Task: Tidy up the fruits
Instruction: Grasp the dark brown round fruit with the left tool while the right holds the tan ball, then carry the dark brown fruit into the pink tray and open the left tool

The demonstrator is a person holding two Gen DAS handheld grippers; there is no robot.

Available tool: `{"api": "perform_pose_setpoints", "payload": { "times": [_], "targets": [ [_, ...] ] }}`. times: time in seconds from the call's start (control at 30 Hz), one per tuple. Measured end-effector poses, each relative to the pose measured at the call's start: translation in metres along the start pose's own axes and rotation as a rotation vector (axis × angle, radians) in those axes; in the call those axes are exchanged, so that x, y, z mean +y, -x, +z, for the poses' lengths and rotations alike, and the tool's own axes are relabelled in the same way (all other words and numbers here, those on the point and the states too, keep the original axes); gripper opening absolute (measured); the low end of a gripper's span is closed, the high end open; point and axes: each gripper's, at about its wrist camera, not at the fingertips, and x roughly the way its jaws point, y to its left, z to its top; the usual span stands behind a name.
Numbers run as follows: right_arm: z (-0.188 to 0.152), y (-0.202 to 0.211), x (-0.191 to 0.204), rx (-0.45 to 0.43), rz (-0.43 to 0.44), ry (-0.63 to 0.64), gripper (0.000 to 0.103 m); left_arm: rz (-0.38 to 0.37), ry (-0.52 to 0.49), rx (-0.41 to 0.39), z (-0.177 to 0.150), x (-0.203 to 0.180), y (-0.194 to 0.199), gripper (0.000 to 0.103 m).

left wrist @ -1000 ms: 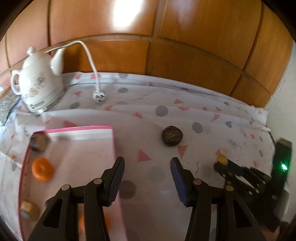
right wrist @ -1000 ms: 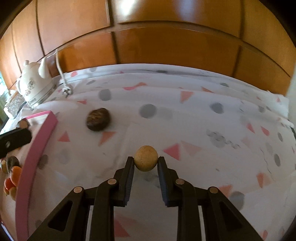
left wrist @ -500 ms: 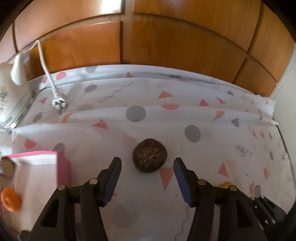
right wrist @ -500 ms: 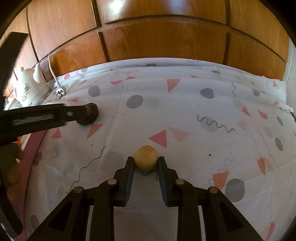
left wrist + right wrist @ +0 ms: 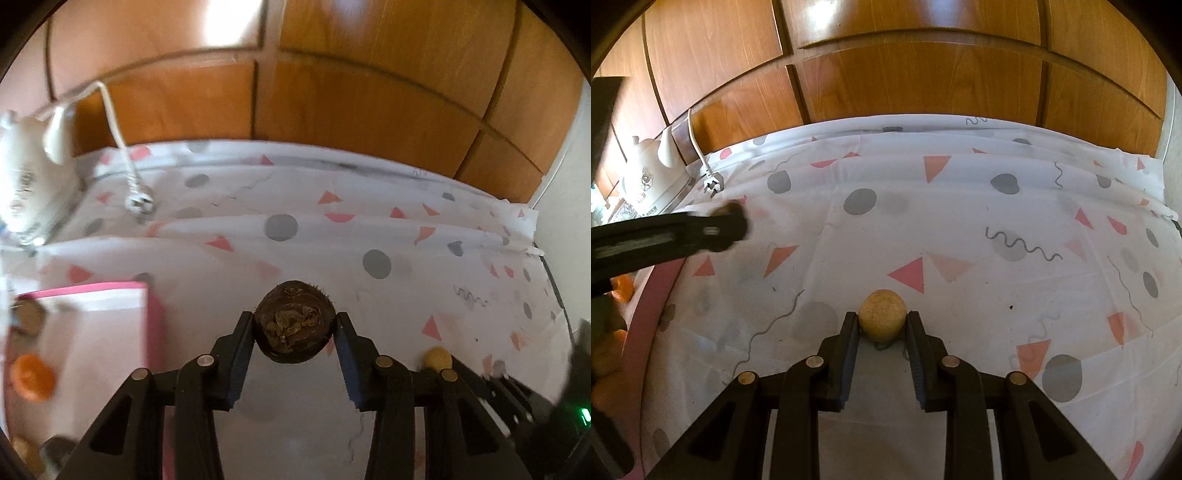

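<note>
Between the left tool (image 5: 295, 325) fingers — a dark brown fruit (image 5: 294, 326), pinched at its widest sides, just above the patterned counter (image 5: 369, 229). Right tool (image 5: 882, 325) closed on a small tan fruit (image 5: 882, 319). Could squirt free — round, hard skin, narrow pads. No long axis; rough stem scar facing the camera. Pink-rimmed bag (image 5: 147, 314) just left.

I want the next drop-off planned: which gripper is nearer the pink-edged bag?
Left. The left gripper, holding the dark fruit, is just right of the pink-edged bag; the right gripper sits farther right.
</note>
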Motion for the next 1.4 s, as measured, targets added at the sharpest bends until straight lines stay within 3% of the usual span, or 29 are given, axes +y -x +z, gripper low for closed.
{"api": "perform_pose_setpoints", "payload": {
  "times": [0.13,0.37,0.77,1.03,1.4],
  "targets": [
    [0.000,-0.001,0.001,0.002,-0.008,0.008,0.026,0.031,-0.011,-0.063,-0.016,0.011,0.038,0.044],
    [0.001,-0.002,0.004,0.007,-0.027,0.024,0.026,0.040,0.062,-0.087,-0.034,0.041,0.085,0.044],
    [0.001,-0.004,0.013,0.010,-0.072,0.071,0.026,0.156,0.151,-0.159,-0.091,0.097,0.145,0.044],
    [0.001,-0.005,0.020,0.013,-0.120,0.115,0.026,0.211,0.230,-0.153,-0.123,0.138,0.155,0.044],
    [0.002,-0.004,0.028,0.029,-0.172,0.151,0.026,0.266,0.296,-0.110,-0.138,0.172,0.141,0.046]
  ]
}}
